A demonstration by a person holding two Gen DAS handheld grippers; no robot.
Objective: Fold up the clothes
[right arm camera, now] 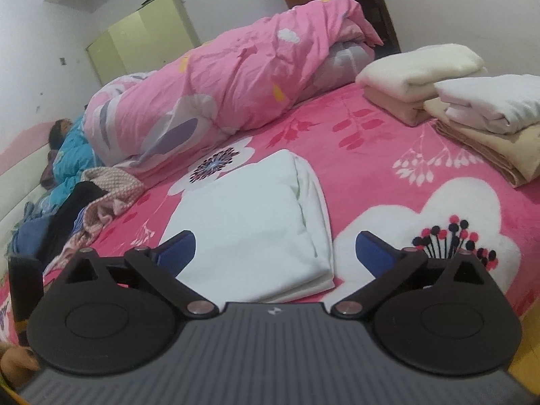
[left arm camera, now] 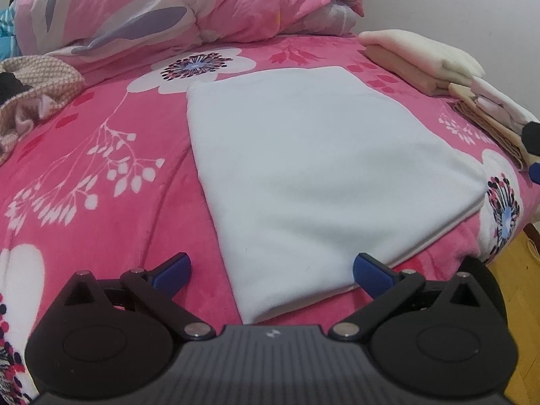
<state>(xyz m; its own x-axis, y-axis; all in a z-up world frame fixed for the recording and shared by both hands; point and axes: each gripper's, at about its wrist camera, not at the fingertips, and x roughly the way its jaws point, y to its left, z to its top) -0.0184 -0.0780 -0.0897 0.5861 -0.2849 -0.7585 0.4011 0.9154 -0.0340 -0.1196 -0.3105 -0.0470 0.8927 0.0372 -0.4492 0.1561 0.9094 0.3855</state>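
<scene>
A pale white garment (left arm camera: 317, 168) lies folded flat into a rectangle on the pink flowered bedspread (left arm camera: 101, 141). My left gripper (left arm camera: 271, 273) is open just above its near corner, blue pads wide apart and touching nothing. In the right wrist view the same folded garment (right arm camera: 256, 222) shows its layered edge on the right side. My right gripper (right arm camera: 276, 251) stands open over its near edge, with cloth below the gap but not pinched.
Stacks of folded cream, tan and white clothes (right arm camera: 472, 108) sit at the right of the bed (right arm camera: 438, 168). A rolled pink quilt (right arm camera: 229, 84) lies along the back. A heap of unfolded clothes (right arm camera: 84, 209) lies at the left. Wooden floor (left arm camera: 519, 287) shows past the bed's right edge.
</scene>
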